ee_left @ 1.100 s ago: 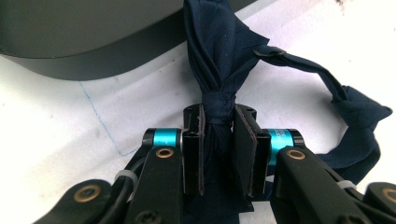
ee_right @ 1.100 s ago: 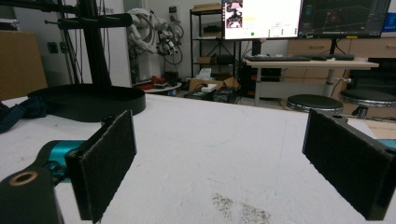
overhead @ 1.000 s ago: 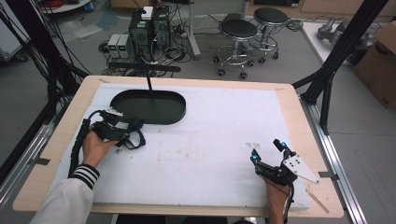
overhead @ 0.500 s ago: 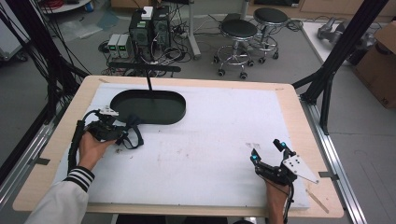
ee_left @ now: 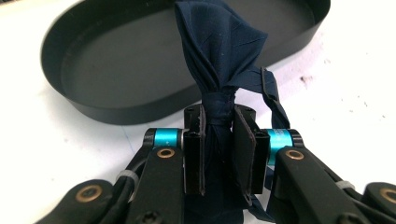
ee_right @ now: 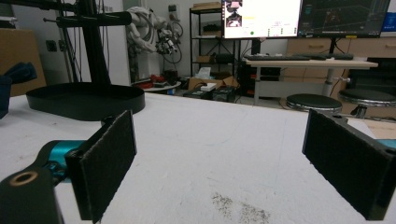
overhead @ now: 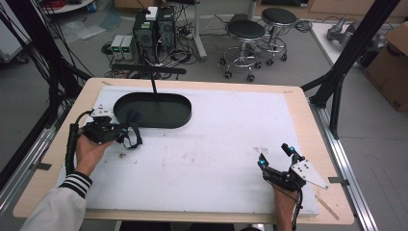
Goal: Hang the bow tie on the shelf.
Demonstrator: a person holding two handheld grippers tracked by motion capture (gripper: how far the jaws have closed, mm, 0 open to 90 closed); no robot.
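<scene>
My left gripper (ee_left: 219,154) pinches a navy bow tie (ee_left: 219,60) just at the black oval tray's (overhead: 168,120) 8 o'clock rim (tray bare inside); my right gripper (overhead: 275,156) gapes wide, holding nothing.

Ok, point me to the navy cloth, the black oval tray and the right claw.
navy cloth (ee_left: 219,42), left gripper view, on the bunched fabric above the knot.
black oval tray (overhead: 185,113), high view, on its right rim.
right claw (overhead: 274,155), high view, midway between its open tips.

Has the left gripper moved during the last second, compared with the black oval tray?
Yes. In the high view the left gripper, shut on the dark blue cloth, has shifted toward the person, away from the black oval tray; it overlapped the tray's rim before.
</scene>
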